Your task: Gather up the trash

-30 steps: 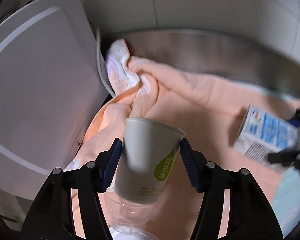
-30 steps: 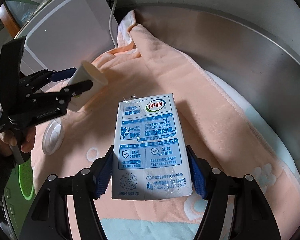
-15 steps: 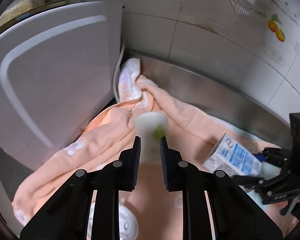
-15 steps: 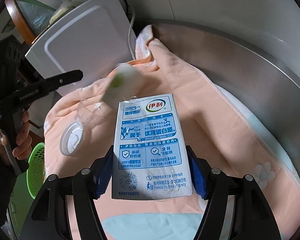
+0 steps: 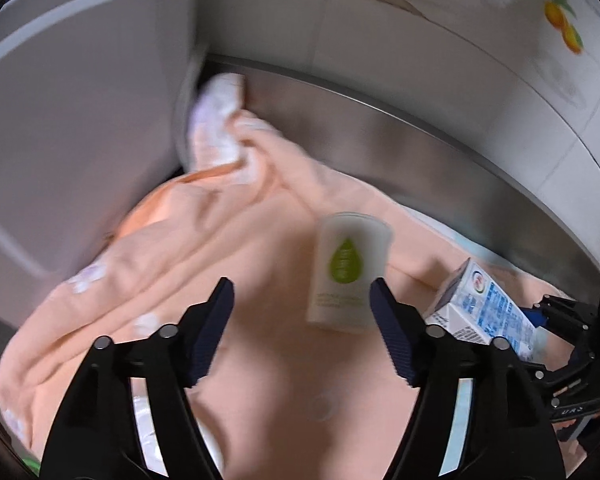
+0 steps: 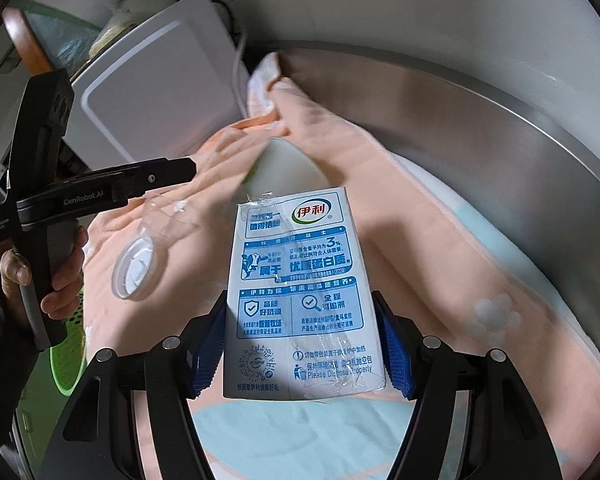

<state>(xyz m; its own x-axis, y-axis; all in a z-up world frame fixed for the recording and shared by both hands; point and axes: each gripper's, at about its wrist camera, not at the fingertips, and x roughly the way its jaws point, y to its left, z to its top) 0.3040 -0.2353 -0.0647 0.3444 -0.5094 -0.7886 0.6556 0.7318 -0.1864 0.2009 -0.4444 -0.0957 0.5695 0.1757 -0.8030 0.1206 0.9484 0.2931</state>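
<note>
The left gripper (image 5: 302,326) has just been opening and stands wide with nothing gripped; the white paper cup with a green drop (image 5: 346,272) lies loose ahead, toward its right finger. The right gripper (image 6: 300,346) clamps the blue-and-white milk carton (image 6: 300,292) above the peach towel (image 6: 400,220).

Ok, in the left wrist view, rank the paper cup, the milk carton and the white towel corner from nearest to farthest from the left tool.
1. Paper cup, just ahead, by the right finger of the left tool.
2. Milk carton, off right.
3. White towel corner, far back left, by the white appliance.
</note>
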